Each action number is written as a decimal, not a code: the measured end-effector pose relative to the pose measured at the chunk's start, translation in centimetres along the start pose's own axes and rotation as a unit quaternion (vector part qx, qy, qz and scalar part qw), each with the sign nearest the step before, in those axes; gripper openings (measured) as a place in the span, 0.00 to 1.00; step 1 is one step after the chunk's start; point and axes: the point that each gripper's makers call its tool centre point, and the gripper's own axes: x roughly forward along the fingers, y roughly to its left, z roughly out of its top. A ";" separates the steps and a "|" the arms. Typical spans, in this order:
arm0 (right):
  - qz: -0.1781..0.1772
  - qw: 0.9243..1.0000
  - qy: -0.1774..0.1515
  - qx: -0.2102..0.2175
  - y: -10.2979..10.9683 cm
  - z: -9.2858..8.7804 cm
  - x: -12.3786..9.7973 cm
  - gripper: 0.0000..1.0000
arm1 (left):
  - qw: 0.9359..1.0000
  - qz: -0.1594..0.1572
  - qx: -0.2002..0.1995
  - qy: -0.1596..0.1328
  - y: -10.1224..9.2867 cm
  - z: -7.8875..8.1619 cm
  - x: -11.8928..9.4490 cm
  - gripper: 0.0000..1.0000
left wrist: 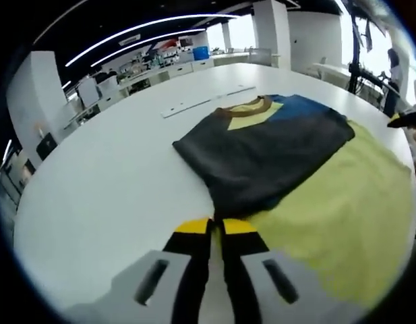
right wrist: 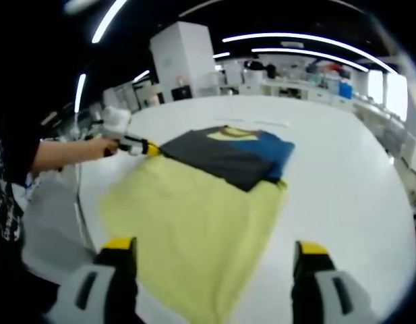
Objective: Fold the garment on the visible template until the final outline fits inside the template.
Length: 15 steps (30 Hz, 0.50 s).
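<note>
Room: open lab, white round desk (left wrist: 113, 175).
Template: yellow sheet (right wrist: 194, 229) on desk, toward the person's edge.
Garment: dark shirt (left wrist: 261, 152), partly folded, overlapping the template's far part, collar away.
Left fingers (left wrist: 216, 226): closed together at the shirt's near edge; whether pinching cloth, cannot tell.
Right fingers (right wrist: 214, 253): spread wide, empty, above the template.

White table (left wrist: 113, 175), ceiling light strips (left wrist: 147, 30) (curved), pillars (right wrist: 184, 57), bright windows (right wrist: 395, 91).
</note>
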 end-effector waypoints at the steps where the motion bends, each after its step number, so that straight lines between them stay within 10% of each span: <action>1: 0.001 1.000 0.000 -0.001 0.1 0.0 0.0 0.97 | 1.000 0.001 0.004 0.001 0.1 0.0 0.0 0.03; 15: 0.035 0.999 -0.004 -0.023 1.1 0.7 0.3 0.99 | 0.999 -0.025 -0.010 -0.032 -1.1 0.3 -3.5 0.35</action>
